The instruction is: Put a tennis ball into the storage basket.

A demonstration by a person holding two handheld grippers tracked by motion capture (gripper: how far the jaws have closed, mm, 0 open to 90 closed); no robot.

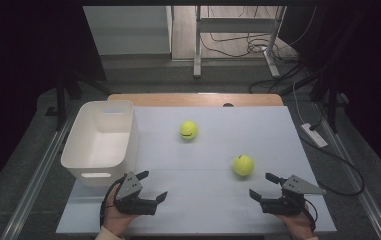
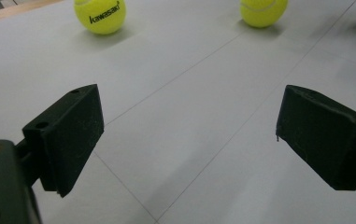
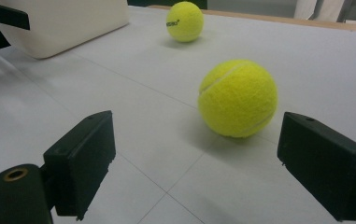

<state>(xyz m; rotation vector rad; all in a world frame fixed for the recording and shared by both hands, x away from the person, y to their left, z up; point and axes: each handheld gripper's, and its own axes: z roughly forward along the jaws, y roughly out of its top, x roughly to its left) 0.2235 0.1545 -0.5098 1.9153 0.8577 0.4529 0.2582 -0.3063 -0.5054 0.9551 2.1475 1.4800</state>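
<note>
Both the left gripper [image 1: 153,185] and right gripper [image 1: 261,184] are spread wide, gripping nothing; 2 tennis balls [image 1: 243,164] lie ahead, a bin [image 1: 100,142] at left

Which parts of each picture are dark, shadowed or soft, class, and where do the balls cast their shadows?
High view: table evenly lit, surroundings nearly black, near ball slightly soft. Left gripper view: both balls cut by the top edge, faint shadows beneath them; far ball lettering readable. Right gripper view: near ball sharp, its soft shadow falling toward the camera; bin bright.
</note>
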